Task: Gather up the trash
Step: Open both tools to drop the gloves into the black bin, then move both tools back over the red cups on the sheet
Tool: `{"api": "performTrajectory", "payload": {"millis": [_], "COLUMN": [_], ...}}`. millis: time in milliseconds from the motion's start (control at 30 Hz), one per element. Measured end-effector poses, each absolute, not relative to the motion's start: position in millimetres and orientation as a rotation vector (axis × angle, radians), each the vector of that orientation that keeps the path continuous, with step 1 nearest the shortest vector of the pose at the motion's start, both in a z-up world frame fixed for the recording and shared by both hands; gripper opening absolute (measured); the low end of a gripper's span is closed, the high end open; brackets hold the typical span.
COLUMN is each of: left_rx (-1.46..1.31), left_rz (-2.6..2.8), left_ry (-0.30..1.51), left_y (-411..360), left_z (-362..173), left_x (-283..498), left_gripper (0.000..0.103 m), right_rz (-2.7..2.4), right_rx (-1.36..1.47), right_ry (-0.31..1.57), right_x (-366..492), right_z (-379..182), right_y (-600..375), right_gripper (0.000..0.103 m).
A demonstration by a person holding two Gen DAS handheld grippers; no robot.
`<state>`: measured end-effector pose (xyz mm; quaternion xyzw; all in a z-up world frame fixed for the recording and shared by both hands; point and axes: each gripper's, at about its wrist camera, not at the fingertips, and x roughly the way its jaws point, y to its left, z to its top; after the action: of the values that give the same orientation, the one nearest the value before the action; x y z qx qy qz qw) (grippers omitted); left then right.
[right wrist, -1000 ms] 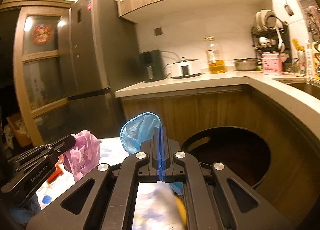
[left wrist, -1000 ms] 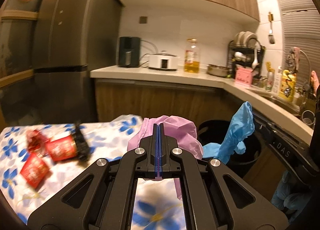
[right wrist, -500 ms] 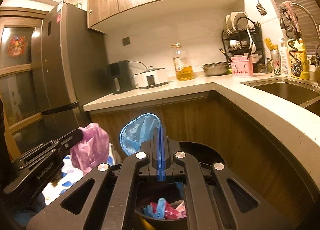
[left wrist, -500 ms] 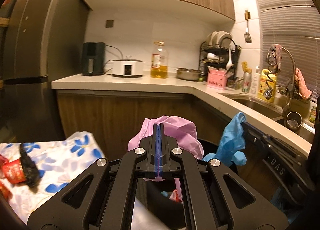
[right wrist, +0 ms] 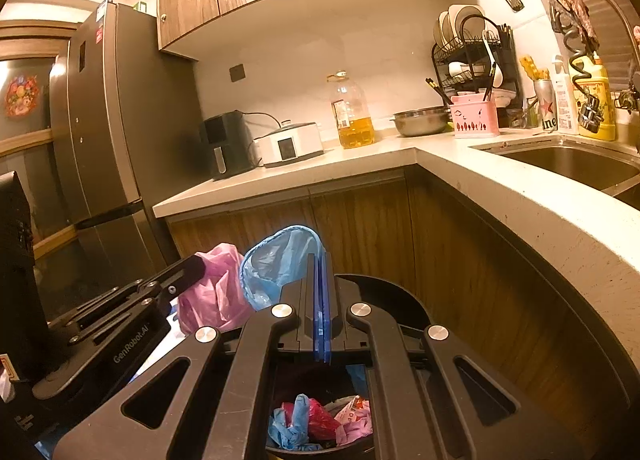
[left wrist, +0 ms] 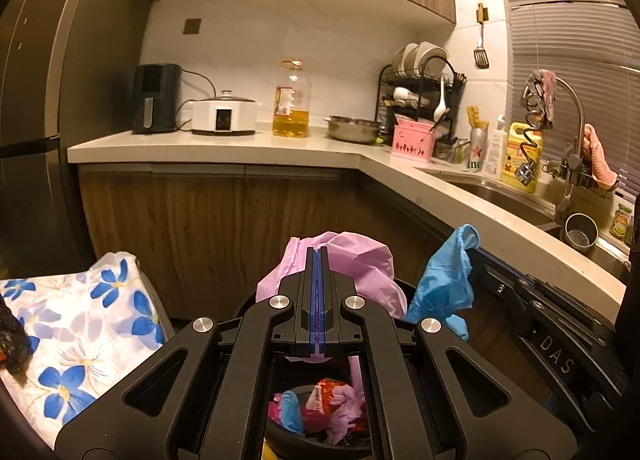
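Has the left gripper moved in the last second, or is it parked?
Yes. The left gripper, shut on the pink glove, moved from above the floral tablecloth rightward to above the black trash bin.

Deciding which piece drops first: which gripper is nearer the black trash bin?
Too close to call. The left gripper with its pink glove and the right gripper with its blue glove both hover above the bin.
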<state>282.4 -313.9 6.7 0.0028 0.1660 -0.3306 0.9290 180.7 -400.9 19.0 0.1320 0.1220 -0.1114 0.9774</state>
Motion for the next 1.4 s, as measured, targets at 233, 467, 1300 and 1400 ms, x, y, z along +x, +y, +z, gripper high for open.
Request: {"api": "performTrajectory", "payload": {"millis": [233,467,1300,1400], "left_rx": [0.049,0.072,-0.014,-0.019], "left_rz": [-0.650,-0.588,-0.192,-0.138], "left_ry": [0.394,0.376,0.367,0.361], "left_y": [-321.7,-312.3,-115.7,-89.0], "left_z": [-7.0,-9.6,-30.0,-30.4], "left_x": [289.1,283.3,229.5,224.4], "left_gripper": [0.046,0.071,0.095,0.096], "right_rz": [-0.231,-0.244,-0.047,-0.007], "right_rx": [0.284,0.305,0.267,0.259], "right_ry": [0.275,0.298,0.280,0.285], "right_x": [184.7,181.6,169.8,170.5], "right_z": [12.5,5.8,24.0,26.8], "right_y": [-407.6,-414.0,-317.6,-299.6], "right_gripper": [0.005,0.026,0.065,0.065]}}
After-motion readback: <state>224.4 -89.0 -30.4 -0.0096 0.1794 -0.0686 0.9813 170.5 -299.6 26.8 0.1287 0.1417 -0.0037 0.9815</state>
